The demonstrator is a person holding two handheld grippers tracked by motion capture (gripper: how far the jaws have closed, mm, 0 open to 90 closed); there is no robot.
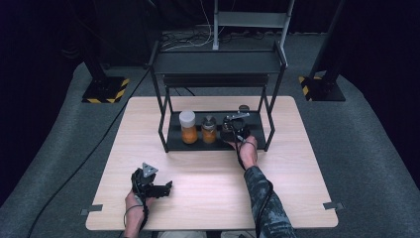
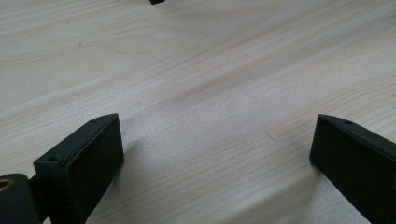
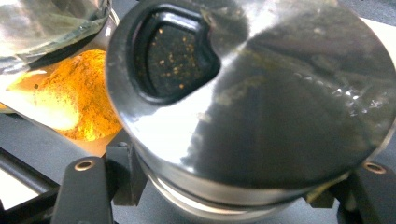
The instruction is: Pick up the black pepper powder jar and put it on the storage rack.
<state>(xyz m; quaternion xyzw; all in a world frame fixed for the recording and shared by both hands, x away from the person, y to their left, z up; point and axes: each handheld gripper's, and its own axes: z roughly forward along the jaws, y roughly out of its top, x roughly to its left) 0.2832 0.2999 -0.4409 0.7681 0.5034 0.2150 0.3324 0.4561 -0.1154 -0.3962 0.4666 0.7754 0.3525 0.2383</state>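
A spice jar with a shiny silver shaker lid (image 3: 280,102) stands on the lower shelf (image 1: 174,144) of a black rack. My right gripper (image 3: 233,191) is shut on it, one black jaw pressed to each side just under the lid. In the high view the right gripper (image 1: 234,130) sits at the shelf's right part and hides that jar. My left gripper (image 1: 166,187) rests low over the table's front left. In the left gripper view, the left gripper (image 2: 217,135) is open, with only bare wood between its jaws.
On the same shelf stand a white-lidded jar of orange powder (image 1: 187,127) and a smaller dark-lidded jar (image 1: 209,129). Another jar (image 1: 243,108) stands behind the right gripper. The rack's top shelf (image 1: 218,62) overhangs them. The wooden table (image 1: 208,193) spreads in front.
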